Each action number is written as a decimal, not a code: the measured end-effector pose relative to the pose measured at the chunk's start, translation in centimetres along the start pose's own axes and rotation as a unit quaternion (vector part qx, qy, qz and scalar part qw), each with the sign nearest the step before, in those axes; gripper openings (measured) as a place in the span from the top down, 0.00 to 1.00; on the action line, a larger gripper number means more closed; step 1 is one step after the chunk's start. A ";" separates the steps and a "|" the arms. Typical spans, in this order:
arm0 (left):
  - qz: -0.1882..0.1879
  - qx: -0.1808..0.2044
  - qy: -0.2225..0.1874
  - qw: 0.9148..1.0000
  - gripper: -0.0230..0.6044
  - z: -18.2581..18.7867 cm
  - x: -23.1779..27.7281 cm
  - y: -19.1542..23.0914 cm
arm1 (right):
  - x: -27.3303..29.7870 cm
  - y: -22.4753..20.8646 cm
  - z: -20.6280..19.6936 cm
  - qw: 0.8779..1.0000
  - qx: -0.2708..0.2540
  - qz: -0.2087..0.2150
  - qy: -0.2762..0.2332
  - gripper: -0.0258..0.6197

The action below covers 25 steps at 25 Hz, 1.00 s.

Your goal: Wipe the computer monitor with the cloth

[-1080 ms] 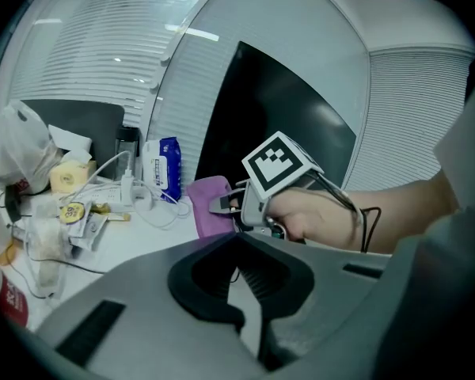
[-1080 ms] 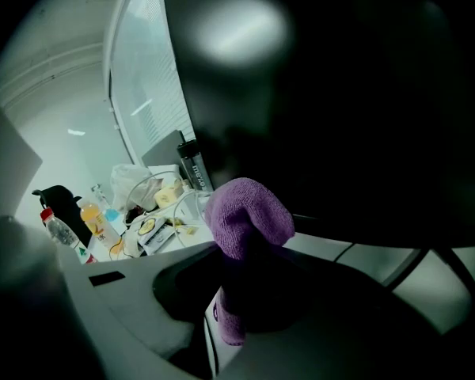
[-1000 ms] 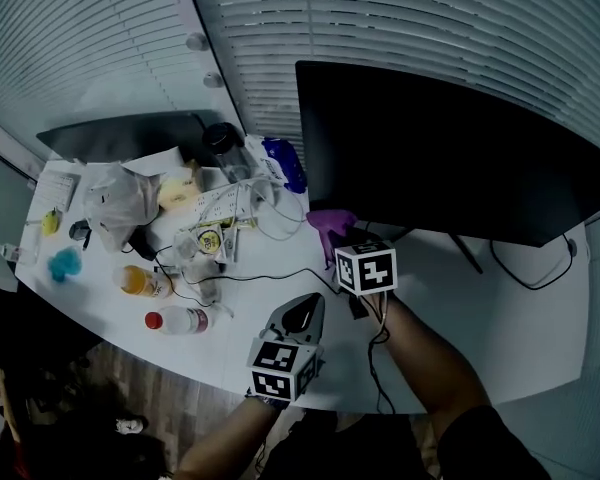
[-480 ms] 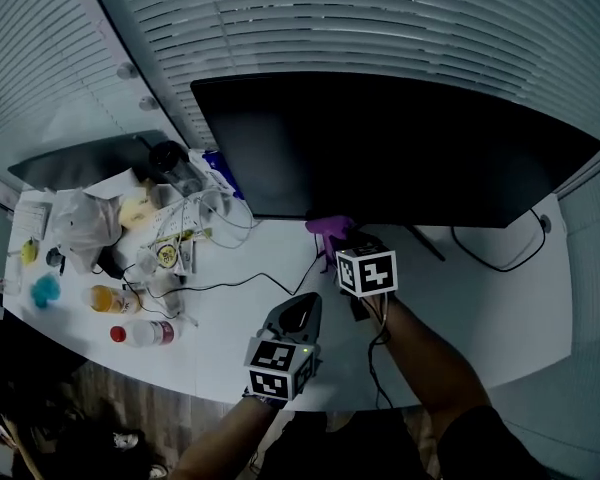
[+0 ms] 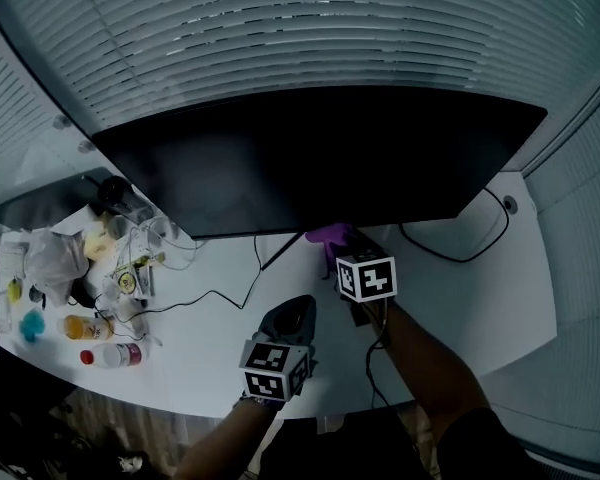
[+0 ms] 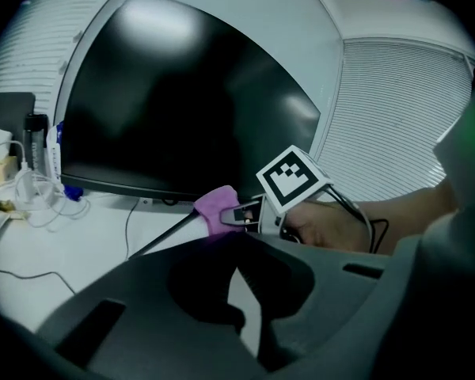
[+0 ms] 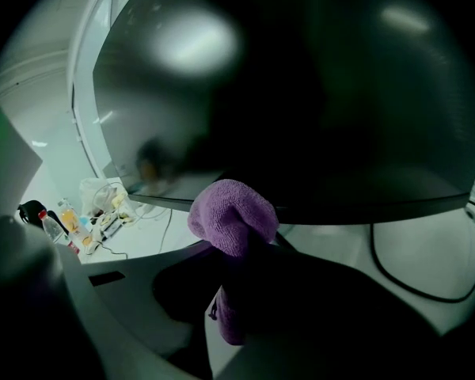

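White slatted blinds [image 5: 280,38] are seen behind a white desk [image 5: 460,308]. The right gripper [image 5: 338,242] is closed on a bunched purple microfibre cloth [image 5: 326,234], whose rounded wad is pushed out past the tips while a tail hangs down between them. The cloth is held above the desk, just at the lower edge of the wide black computer monitor [image 5: 310,158]; whether the screen is touched cannot be told. The left gripper [image 5: 296,306] is held lower and nearer the desk's front edge, beside the right one. Its jaws are brought together and nothing is gripped by them. A slim black stand leg [image 5: 278,252] is seen just left of the cloth, and a looped black cable [image 5: 458,256] is laid to the right. Far to the left, an orange drink bottle [image 5: 78,326], a clear bottle with a red cap [image 5: 110,354] and a crumpled plastic bag [image 5: 52,258] are gathered among thin wires.
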<state>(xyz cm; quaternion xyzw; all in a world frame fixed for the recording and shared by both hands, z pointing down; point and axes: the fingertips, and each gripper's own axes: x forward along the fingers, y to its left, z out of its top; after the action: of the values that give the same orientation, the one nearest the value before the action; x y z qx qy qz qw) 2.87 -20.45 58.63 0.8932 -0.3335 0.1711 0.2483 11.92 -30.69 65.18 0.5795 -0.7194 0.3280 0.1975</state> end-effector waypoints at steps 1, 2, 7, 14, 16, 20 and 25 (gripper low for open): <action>-0.003 0.000 0.001 1.000 0.96 0.1 0.7 -0.8 | -0.5 -1.2 -0.1 1.000 0.003 -0.004 0.000 0.84; -0.007 0.002 0.002 1.000 0.95 0.2 1.3 -1.7 | -1.1 -2.4 -0.3 1.000 0.007 -0.009 -0.001 0.84; -0.021 0.011 0.009 1.000 0.95 0.7 4.3 -6.0 | -3.7 -8.0 -0.8 0.999 0.023 -0.026 -0.006 0.84; -0.031 0.023 0.022 0.999 0.95 0.9 8.7 -10.5 | -6.0 -15.0 -1.6 0.998 0.042 -0.039 -0.007 0.84; -0.030 0.026 0.021 0.999 0.95 1.2 9.9 -11.8 | -6.5 -16.9 -1.8 0.998 0.045 -0.041 -0.008 0.84; -0.032 0.033 0.030 0.998 0.95 0.5 12.4 -13.7 | -7.1 -20.2 -2.3 0.998 0.051 -0.041 -0.010 0.84; -0.038 0.039 0.033 0.998 0.95 0.8 14.6 -16.7 | -8.8 -23.8 -2.5 0.997 0.059 -0.048 -0.013 0.84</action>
<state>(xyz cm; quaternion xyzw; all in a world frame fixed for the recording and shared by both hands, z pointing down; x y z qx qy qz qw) 24.86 -17.45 59.33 0.9083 -0.2837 0.2033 0.2307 36.80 -25.43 66.82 0.6285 -0.6726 0.3523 0.1690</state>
